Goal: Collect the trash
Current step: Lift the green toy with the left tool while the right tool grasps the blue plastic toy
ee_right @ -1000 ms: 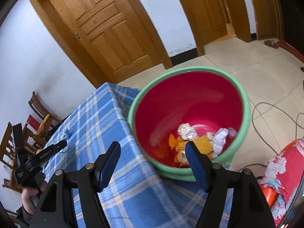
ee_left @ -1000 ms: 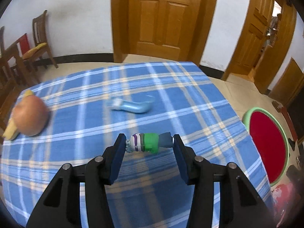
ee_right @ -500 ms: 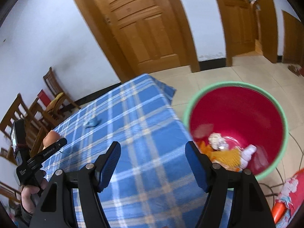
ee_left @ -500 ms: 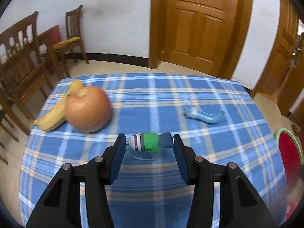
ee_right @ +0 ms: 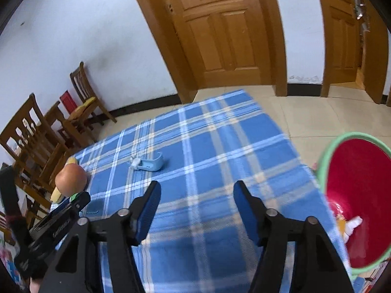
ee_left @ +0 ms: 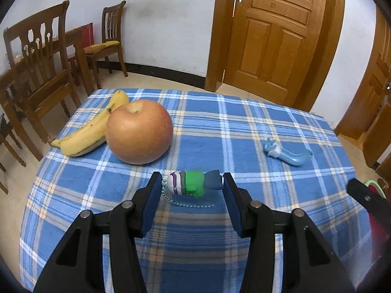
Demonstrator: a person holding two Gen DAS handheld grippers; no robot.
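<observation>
My left gripper (ee_left: 191,183) is shut on a small green, purple and grey toy figure (ee_left: 194,183) whose bead chain dangles below it, above the blue plaid tablecloth (ee_left: 210,131). Ahead of it lie a banana peel (ee_left: 91,130), a large apple (ee_left: 139,138) and a pale blue plastic piece (ee_left: 288,152). My right gripper (ee_right: 196,204) hangs over the cloth (ee_right: 207,146) with nothing between its fingers, and its jaws are closing. The red bin with a green rim (ee_right: 356,202) stands at the right, trash at its bottom. The apple (ee_right: 70,179) and the blue piece (ee_right: 149,163) lie far left.
Wooden chairs (ee_left: 41,73) stand past the table's left edge. Wooden doors (ee_left: 271,36) line the far wall. The left gripper's body (ee_right: 48,227) shows at the lower left of the right wrist view. The table's right edge drops to tiled floor beside the bin.
Both views have swung left: the apple and banana peel came to centre in the left view. The right gripper left the bin, moved over the cloth, and its fingers stand closer together.
</observation>
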